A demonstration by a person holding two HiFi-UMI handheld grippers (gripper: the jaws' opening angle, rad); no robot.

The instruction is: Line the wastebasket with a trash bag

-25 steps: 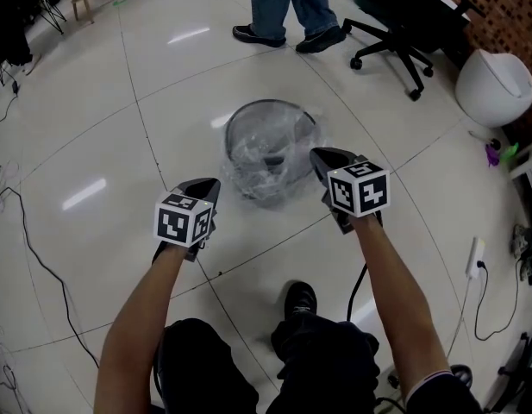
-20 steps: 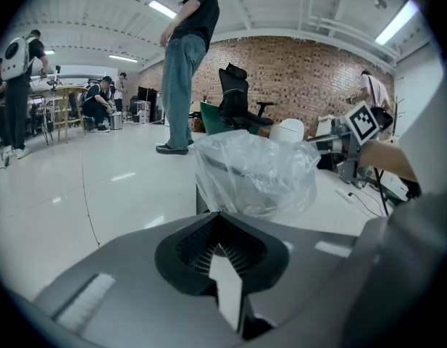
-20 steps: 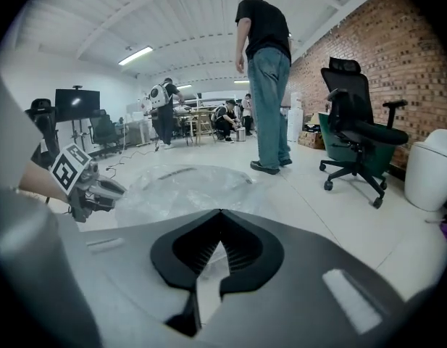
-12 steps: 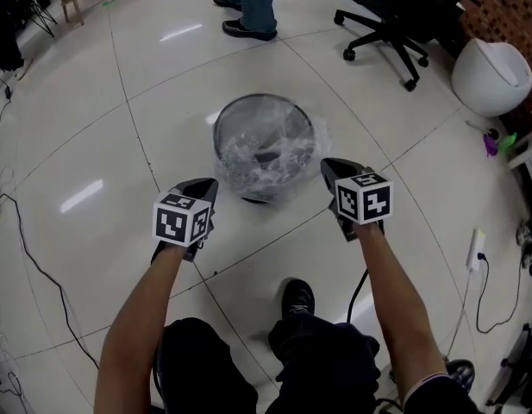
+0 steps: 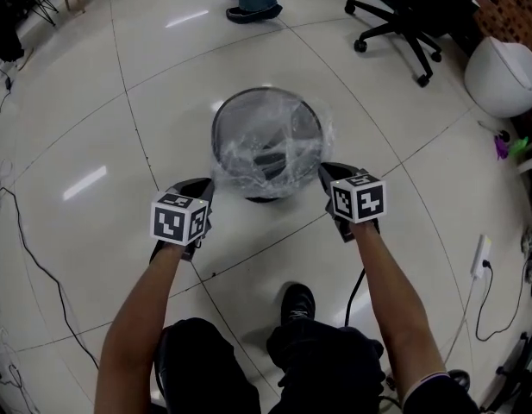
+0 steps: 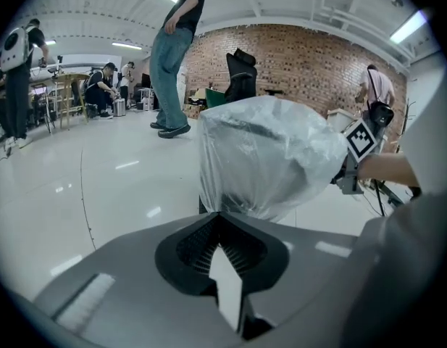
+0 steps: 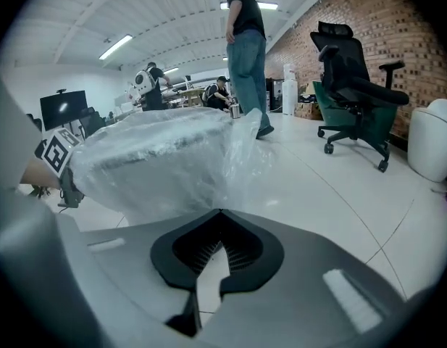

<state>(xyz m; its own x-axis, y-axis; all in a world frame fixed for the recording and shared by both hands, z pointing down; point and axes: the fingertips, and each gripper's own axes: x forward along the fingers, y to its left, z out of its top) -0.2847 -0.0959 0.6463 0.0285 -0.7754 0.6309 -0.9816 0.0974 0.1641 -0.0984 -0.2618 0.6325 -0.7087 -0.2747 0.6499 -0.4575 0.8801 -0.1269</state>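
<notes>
A round black mesh wastebasket (image 5: 219,134) stands on the tiled floor in front of me. A clear trash bag (image 5: 287,119) is draped over its rim and down its sides. My left gripper (image 5: 207,183) is at the basket's near left side and is shut on the bag's edge. My right gripper (image 5: 324,169) is at the near right side, also shut on the plastic. In the left gripper view the trash bag (image 6: 270,158) narrows down into the closed tips of the left gripper (image 6: 219,214). In the right gripper view the trash bag (image 7: 158,162) likewise runs into the closed tips of the right gripper (image 7: 219,212).
A black office chair (image 5: 403,15) stands at the back right, with a white rounded bin (image 5: 511,76) beside it. A person's shoes (image 5: 253,7) are beyond the basket. Cables (image 5: 33,257) trail on the left, a power strip (image 5: 481,255) lies at the right. My shoe (image 5: 298,302) is below.
Both grippers have sunk beside the basket, the right one more, drawing the bag's edge down its sides. The standing person has stepped farther away.
</notes>
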